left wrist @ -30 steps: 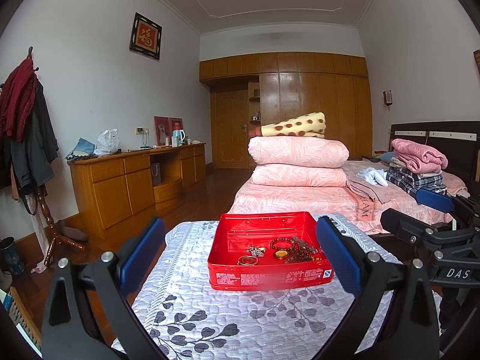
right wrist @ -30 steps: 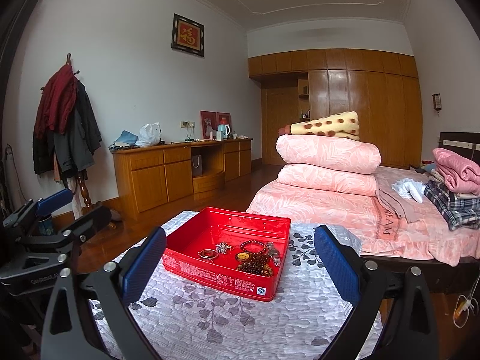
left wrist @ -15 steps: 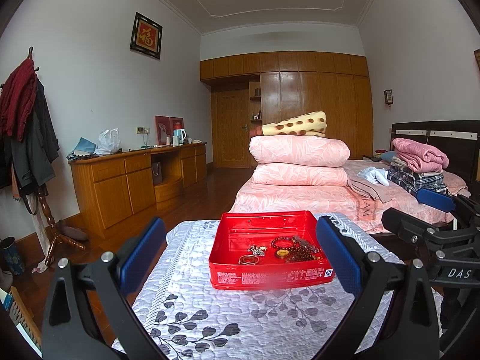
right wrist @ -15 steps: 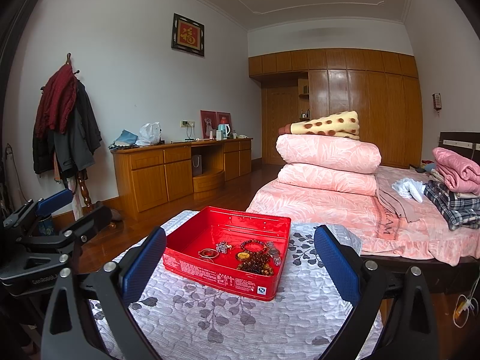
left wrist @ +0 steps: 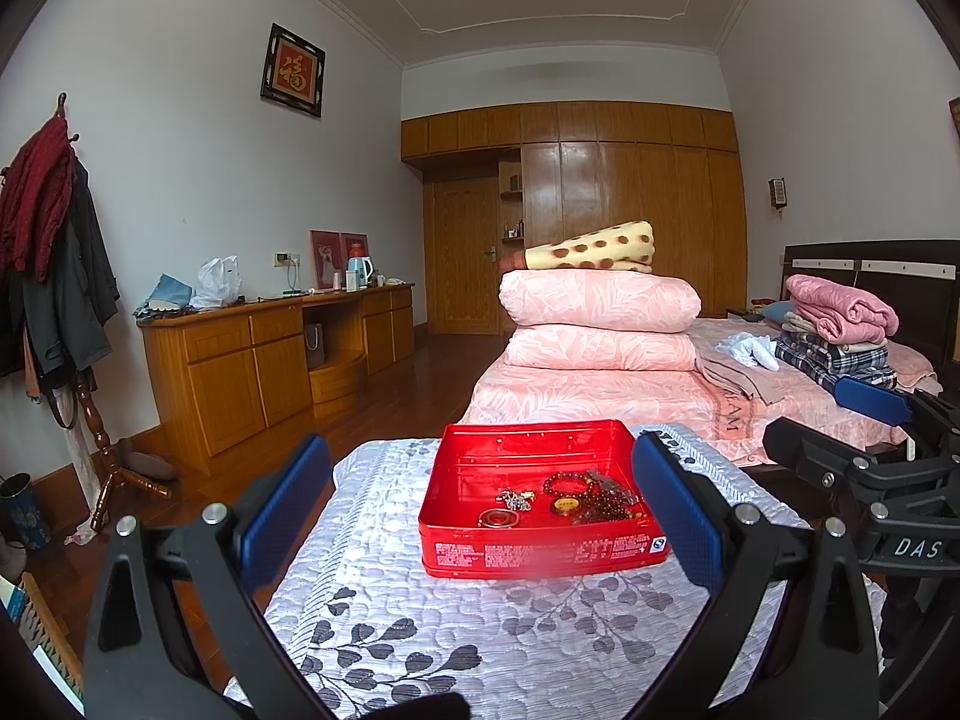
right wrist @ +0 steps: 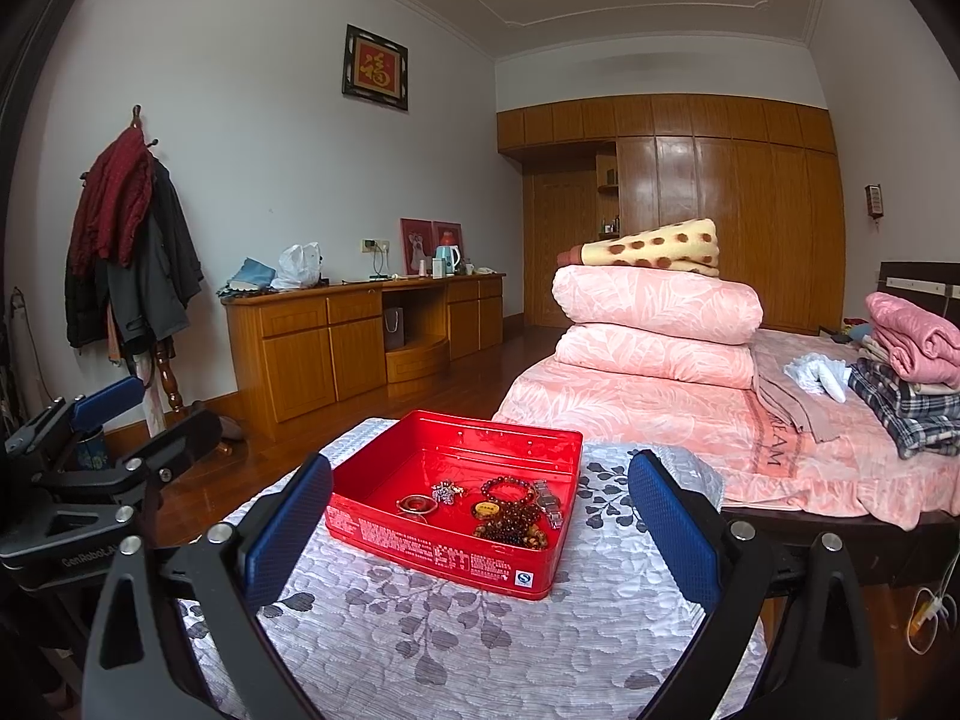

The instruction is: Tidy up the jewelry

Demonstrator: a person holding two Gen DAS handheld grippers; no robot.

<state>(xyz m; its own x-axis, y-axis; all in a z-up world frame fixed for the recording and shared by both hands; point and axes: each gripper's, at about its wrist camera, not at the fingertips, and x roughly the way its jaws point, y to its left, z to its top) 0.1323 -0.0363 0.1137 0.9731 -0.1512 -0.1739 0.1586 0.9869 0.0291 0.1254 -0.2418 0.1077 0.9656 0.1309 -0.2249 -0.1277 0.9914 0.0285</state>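
Observation:
A red tin box stands on a table with a grey quilted leaf-pattern cover. In it lie a ring, a silver brooch, a red bead bracelet, a gold pendant and dark brown beads. My left gripper is open and empty, held back from the box. My right gripper is open and empty too, facing the box from the right side. Each gripper shows in the other's view, the right one and the left one.
A bed with folded pink quilts stands behind the table. A wooden sideboard runs along the left wall. A coat rack stands at the far left. Wooden floor lies between.
Both grippers have hardly moved; the views shift very slightly. Jaws stay open and the jewelry lies as before.

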